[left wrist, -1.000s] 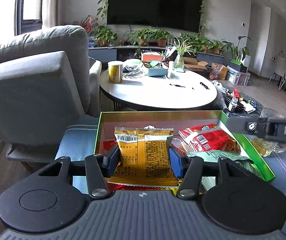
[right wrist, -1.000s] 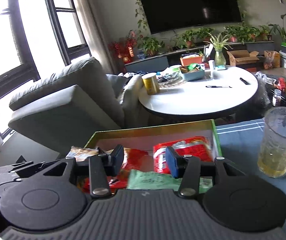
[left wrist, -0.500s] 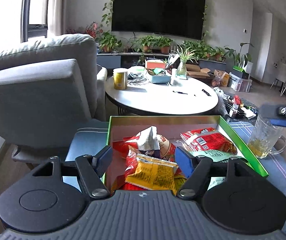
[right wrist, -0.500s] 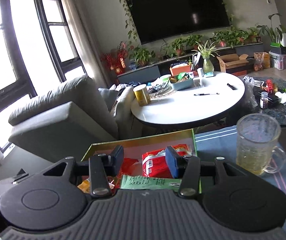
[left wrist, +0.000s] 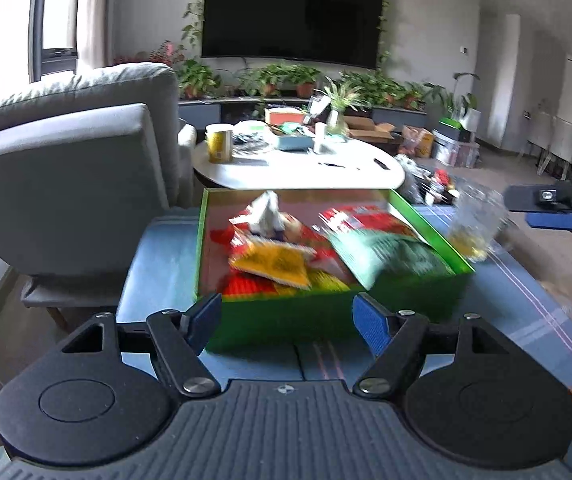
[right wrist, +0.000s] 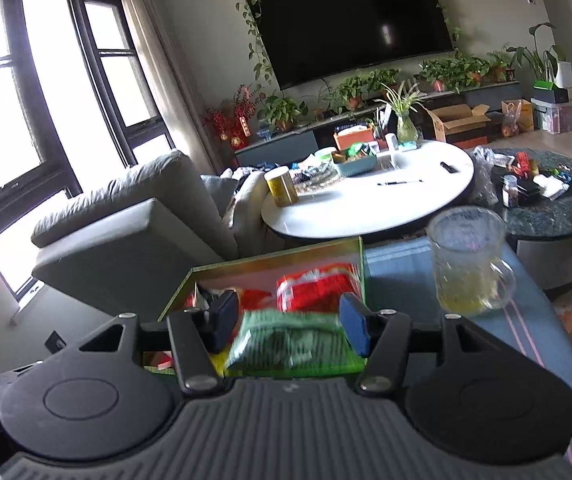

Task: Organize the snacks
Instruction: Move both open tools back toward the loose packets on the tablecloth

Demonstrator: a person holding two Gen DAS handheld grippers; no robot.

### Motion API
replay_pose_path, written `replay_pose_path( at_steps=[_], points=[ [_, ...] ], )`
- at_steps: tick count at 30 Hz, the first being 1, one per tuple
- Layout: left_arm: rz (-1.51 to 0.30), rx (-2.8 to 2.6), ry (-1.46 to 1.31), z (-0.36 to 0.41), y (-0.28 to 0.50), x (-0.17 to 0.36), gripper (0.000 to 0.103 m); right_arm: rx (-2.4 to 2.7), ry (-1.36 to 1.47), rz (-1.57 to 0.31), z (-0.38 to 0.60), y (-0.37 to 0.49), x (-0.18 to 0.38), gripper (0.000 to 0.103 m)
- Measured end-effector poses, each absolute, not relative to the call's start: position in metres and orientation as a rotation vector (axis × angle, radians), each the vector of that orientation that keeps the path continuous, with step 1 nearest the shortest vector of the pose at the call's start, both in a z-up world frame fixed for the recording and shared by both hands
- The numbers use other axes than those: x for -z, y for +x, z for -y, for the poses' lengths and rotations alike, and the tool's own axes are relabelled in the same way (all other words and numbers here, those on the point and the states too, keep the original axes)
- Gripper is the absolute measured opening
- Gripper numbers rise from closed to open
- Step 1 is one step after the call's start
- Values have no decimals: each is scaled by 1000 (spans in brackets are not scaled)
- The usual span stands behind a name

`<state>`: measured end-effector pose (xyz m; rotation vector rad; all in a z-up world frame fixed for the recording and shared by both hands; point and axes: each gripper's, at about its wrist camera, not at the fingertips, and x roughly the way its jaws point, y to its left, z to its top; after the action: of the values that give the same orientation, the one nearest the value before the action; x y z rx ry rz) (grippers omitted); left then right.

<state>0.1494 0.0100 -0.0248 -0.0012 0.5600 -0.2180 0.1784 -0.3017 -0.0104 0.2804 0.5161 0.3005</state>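
Observation:
A green box [left wrist: 326, 316] stands on a blue-clothed table and holds several snack packets: a yellow one [left wrist: 273, 266], a green one [left wrist: 390, 256], a red one [left wrist: 362, 218] and a white-topped one [left wrist: 265, 214]. My left gripper [left wrist: 288, 322] is open and empty, just in front of the box's near wall. My right gripper [right wrist: 288, 322] is open and empty above the box's near right part [right wrist: 360, 264], over the green packet [right wrist: 294, 340]; the red packet [right wrist: 318, 292] lies beyond. The right gripper's tip shows at the right edge of the left wrist view [left wrist: 558, 208].
A glass mug [right wrist: 468, 260] with yellowish liquid stands on the blue cloth right of the box, also in the left wrist view [left wrist: 476, 226]. A grey armchair [left wrist: 65, 184] is to the left. A round white table [right wrist: 370, 196] with clutter stands behind. A dark round side table [right wrist: 558, 216] is at the right.
My left gripper let go of the yellow packet, which now lies in the box, then opened wider and drew back to the box's front. My right gripper drew back and rose.

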Motion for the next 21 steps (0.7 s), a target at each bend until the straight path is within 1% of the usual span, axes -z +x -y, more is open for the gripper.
replay_pose_path(
  at_steps=[6,14,21],
  points=[
    [-600,275,9,2,114,32,70,-323,238,-557,303,152,21,80],
    [-641,278,3,-1,80,34,70,-379,127,-594,302,113,32,80],
    [-710,270,16,-1,52,41,70,-362,151,-613,314,90,41,80]
  ],
)
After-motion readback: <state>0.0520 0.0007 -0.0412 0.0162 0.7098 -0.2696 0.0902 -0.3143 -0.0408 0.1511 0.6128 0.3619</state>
